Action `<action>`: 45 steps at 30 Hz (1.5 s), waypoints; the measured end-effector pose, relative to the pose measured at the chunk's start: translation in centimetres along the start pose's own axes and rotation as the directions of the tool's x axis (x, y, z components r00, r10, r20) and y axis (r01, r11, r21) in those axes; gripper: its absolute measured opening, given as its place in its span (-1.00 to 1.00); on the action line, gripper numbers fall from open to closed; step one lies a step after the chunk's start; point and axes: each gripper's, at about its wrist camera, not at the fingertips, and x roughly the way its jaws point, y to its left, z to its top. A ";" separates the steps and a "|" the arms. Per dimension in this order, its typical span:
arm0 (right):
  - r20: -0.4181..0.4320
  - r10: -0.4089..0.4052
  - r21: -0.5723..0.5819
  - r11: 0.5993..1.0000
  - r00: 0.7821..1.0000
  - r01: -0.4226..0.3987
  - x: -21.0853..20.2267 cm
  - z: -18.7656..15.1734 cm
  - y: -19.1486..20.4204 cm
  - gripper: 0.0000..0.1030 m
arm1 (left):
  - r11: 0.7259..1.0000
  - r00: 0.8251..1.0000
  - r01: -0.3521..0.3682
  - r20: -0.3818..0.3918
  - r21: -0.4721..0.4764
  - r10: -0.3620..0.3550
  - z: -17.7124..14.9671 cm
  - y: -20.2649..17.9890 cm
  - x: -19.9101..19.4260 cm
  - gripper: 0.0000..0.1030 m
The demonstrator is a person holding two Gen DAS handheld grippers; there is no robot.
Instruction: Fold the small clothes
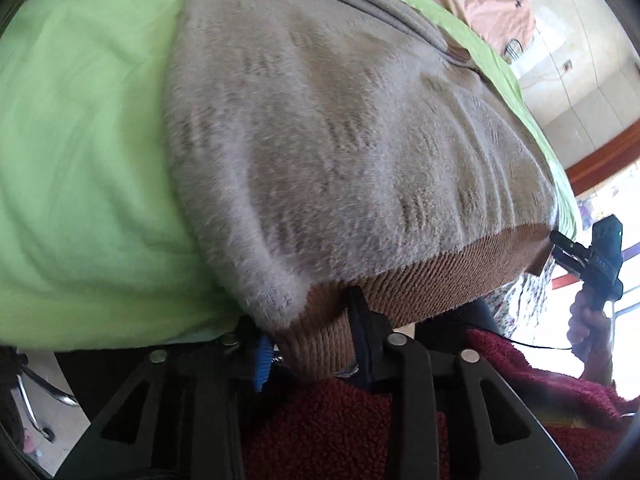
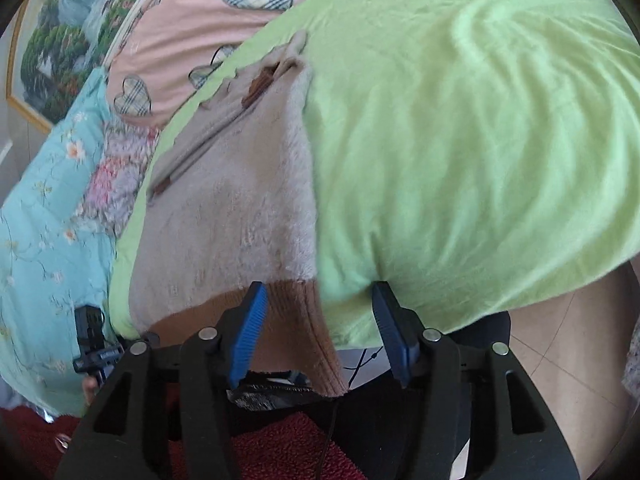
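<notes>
A grey fuzzy sweater (image 1: 340,128) with a brown ribbed hem (image 1: 440,272) lies flat on a green sheet (image 1: 80,160), its hem drooping over the near edge. My left gripper (image 1: 310,344) straddles one end of that hem. Its jaws are narrowly apart: the blue pad stands a sliver clear of the cloth and the other finger touches it. In the right wrist view the sweater (image 2: 232,220) runs away from me. My right gripper (image 2: 320,336) is open wide around the other hem corner (image 2: 296,320), and neither pad presses on it. Each gripper shows small in the other's view: the right gripper (image 1: 588,256) and the left gripper (image 2: 92,340).
The green sheet (image 2: 480,140) covers the bed to the right of the sweater. A pink quilt with plaid hearts (image 2: 200,28) and a blue floral quilt (image 2: 48,220) lie beyond. A dark red fleece garment (image 1: 340,420) is just below the grippers. Tiled floor (image 2: 560,340) lies past the bed edge.
</notes>
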 end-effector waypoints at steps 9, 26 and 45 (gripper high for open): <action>-0.035 0.098 -0.079 0.992 0.995 -0.100 -1.1 -0.4 1.1 -0.85 | 0.993 0.989 0.002 0.149 0.115 -0.020 -1.3 -1.9 -4.5 -0.86; 0.197 0.490 -0.084 0.871 0.849 -0.484 -6.1 4.6 3.3 -0.85 | 0.992 0.869 0.123 0.478 0.033 -0.124 4.6 -1.9 -13.3 -0.86; 0.355 0.367 -0.113 0.930 0.860 -0.350 0.8 21.7 6.6 -0.85 | 1.000 0.801 0.018 0.599 0.005 -0.018 22.5 -1.8 -11.9 -0.86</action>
